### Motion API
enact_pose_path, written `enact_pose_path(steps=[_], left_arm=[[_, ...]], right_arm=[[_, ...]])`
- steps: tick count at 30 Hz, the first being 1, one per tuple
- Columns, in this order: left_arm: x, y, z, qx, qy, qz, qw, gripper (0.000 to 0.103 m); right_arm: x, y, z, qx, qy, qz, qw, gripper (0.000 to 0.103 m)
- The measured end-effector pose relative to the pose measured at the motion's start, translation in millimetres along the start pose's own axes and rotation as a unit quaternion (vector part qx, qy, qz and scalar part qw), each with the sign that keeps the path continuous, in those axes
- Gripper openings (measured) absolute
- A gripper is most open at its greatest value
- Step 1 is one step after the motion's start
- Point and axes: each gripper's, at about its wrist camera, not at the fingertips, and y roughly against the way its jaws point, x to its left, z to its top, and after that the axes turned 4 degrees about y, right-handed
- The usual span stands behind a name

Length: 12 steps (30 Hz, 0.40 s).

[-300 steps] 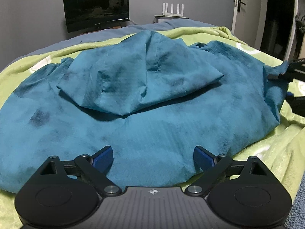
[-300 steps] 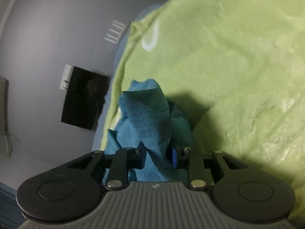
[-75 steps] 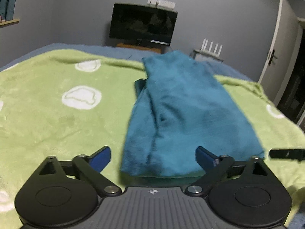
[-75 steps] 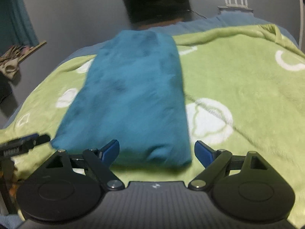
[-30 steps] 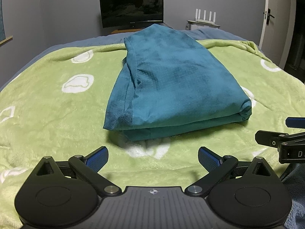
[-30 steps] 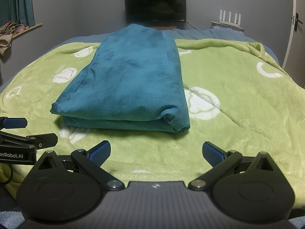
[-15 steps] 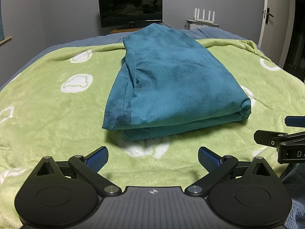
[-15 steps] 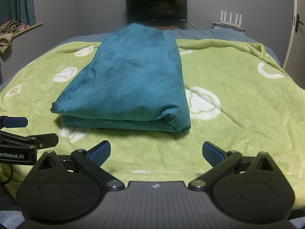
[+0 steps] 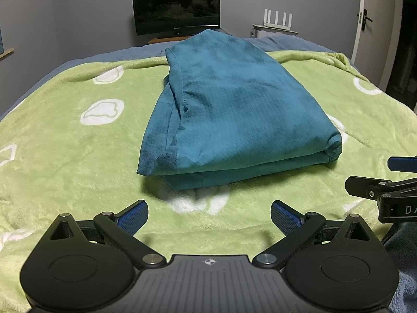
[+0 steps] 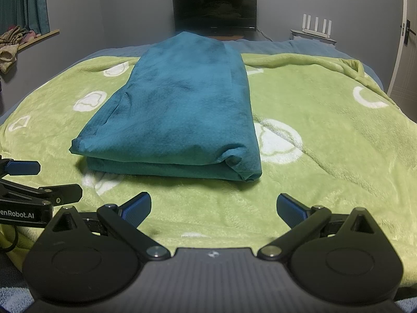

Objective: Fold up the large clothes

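Note:
A teal garment (image 9: 234, 109) lies folded into a long stacked rectangle on the green blanket (image 9: 65, 151); it also shows in the right wrist view (image 10: 179, 112). My left gripper (image 9: 208, 212) is open and empty, held back from the garment's near edge. My right gripper (image 10: 213, 207) is open and empty, also short of the near edge. The right gripper's fingers (image 9: 375, 185) show at the right edge of the left wrist view. The left gripper's fingers (image 10: 47, 191) show at the left edge of the right wrist view.
The green blanket (image 10: 325, 135) with white shapes covers a bed with a blue sheet (image 9: 286, 41) at the far end. A dark monitor (image 9: 177, 7) and a white router (image 9: 277, 20) stand behind. A door (image 9: 367, 20) is at the right. Curtains (image 10: 26, 2) hang at the left.
Over ten seconds the spread, rumpled garment became a folded stack and my right gripper let go of it. In the last second both grippers have barely moved.

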Motion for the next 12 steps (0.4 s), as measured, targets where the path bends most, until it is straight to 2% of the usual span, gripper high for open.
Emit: enact_pose_path(steps=[12], left_arm=[[3.2, 2.1, 1.4, -0.008, -0.001, -0.002, 1.0000, 0.102]], right_arm=[[1.0, -0.1, -0.2, 0.001, 0.000, 0.000, 1.000, 0.103]])
